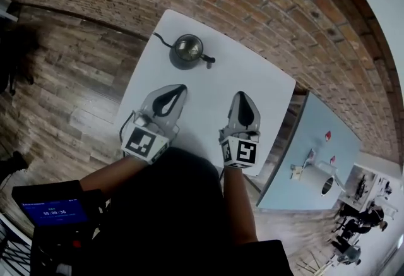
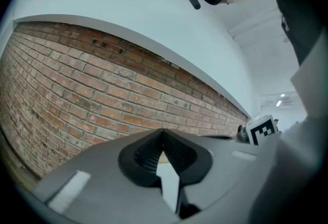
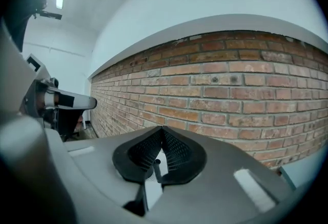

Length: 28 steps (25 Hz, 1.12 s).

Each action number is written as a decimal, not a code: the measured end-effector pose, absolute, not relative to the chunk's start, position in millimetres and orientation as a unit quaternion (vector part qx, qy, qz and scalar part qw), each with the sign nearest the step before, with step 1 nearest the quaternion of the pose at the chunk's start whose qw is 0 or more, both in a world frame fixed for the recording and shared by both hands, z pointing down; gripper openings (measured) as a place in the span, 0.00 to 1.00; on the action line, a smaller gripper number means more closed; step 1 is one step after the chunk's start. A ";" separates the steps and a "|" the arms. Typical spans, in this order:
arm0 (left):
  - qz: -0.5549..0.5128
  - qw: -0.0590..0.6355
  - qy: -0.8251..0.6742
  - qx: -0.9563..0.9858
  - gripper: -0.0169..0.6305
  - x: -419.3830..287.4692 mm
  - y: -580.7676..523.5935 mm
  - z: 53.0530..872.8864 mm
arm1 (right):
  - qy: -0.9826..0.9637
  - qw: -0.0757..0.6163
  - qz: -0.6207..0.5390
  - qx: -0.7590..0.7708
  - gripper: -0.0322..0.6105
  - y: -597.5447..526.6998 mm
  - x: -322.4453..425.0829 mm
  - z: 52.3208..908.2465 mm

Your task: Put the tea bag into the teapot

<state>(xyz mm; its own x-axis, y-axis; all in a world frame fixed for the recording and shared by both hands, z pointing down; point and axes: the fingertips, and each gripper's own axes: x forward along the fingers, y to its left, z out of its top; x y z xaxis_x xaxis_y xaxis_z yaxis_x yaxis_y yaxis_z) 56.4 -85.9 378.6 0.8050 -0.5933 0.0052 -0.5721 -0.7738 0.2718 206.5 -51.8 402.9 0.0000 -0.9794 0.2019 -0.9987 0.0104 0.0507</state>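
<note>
Jaws of the left gripper (image 1: 181,88) together, nothing between them, held over the near part of the white table (image 1: 259,79). Teapot (image 1: 186,51) beyond, near the far edge: small, round, dark metal, thin spout, top seemingly open. Right gripper (image 1: 242,95) closed too, empty. No tea bag visible anywhere; likely inside the pot, task near done

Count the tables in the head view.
2: the white table in the middle, bearing the metal teapot, and a light-blue table to its right. More may be hidden in the blurry far background.
</note>
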 end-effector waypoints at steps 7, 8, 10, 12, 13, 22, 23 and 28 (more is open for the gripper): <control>-0.036 0.117 -0.294 0.948 0.03 87.8 -75.9 368.2 | -0.689 0.044 0.027 0.723 0.05 -19.7 223.9 369.3; -0.037 0.117 -0.292 0.949 0.03 93.8 -74.4 364.7 | -0.685 0.042 0.025 0.727 0.05 -14.1 228.0 365.8; -0.043 0.113 -0.285 0.951 0.03 108.2 -72.3 355.4 | -0.675 0.043 0.024 0.736 0.05 -4.6 237.7 361.4; -0.049 0.107 -0.277 0.954 0.03 126.7 -68.0 346.8 | -0.664 0.040 0.033 0.745 0.05 5.0 251.3 358.7; -0.048 0.103 -0.272 0.955 0.03 138.0 -63.3 344.1 | -0.660 0.035 0.039 0.750 0.05 11.8 260.3 356.7; -0.040 0.086 -0.257 0.962 0.03 182.9 -34.1 337.9 | -0.655 0.025 0.011 0.755 0.05 41.3 289.1 331.6; -0.042 0.083 -0.256 0.962 0.03 184.3 -33.5 336.2 | -0.655 0.029 0.010 0.755 0.05 41.3 291.2 332.6; -0.046 0.076 -0.265 0.960 0.03 187.1 -35.8 332.1 | -0.659 0.043 0.016 0.751 0.05 38.9 297.4 340.9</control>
